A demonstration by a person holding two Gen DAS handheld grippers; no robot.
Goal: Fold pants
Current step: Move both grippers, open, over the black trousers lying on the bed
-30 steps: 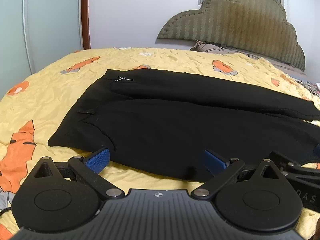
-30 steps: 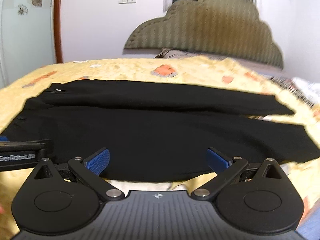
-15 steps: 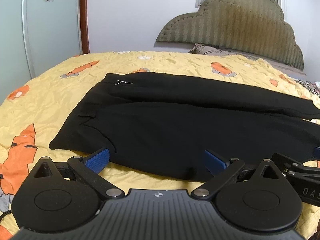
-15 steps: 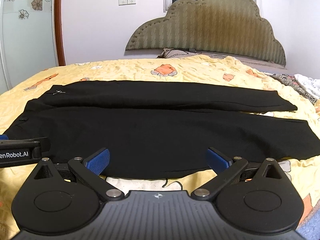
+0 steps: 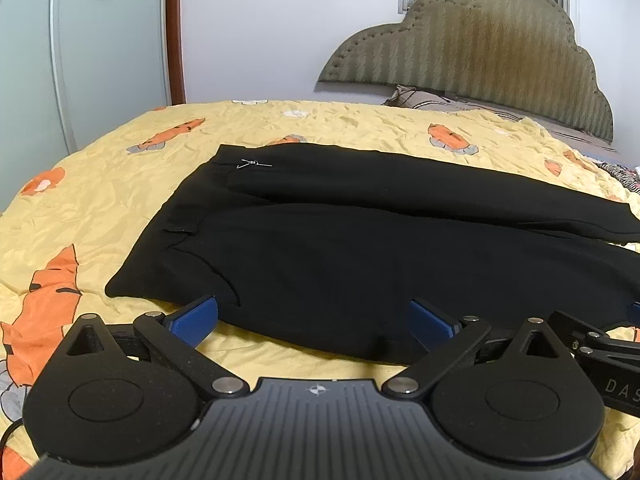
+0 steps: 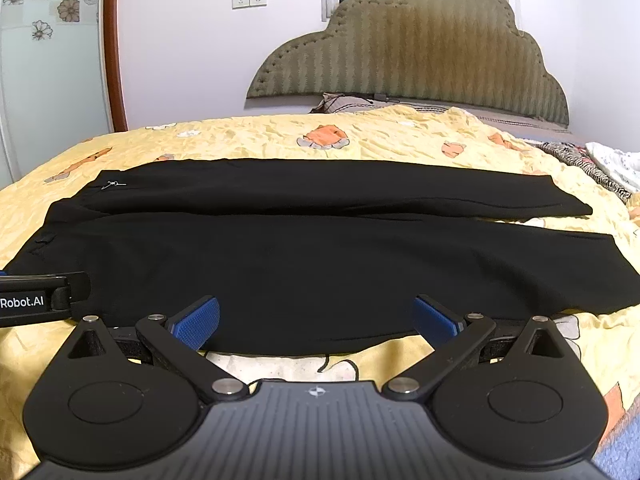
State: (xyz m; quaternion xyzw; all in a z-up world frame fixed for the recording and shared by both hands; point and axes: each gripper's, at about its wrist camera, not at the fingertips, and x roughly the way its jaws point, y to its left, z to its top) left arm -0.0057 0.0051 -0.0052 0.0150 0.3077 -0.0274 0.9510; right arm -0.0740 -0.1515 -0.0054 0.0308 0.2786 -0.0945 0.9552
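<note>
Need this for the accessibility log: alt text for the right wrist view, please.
Black pants lie flat across a yellow bedspread with orange prints, waistband to the left, legs running right. The open right gripper hovers at their near edge, the left gripper just entering at left. A padded headboard stands behind.

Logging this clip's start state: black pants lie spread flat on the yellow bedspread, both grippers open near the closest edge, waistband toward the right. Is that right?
One detail is off: the waistband of the black pants lies toward the left, as the right wrist view shows; the leg ends point right. The pants do lie flat on the yellow bedspread, with the left gripper and right gripper both open.
</note>
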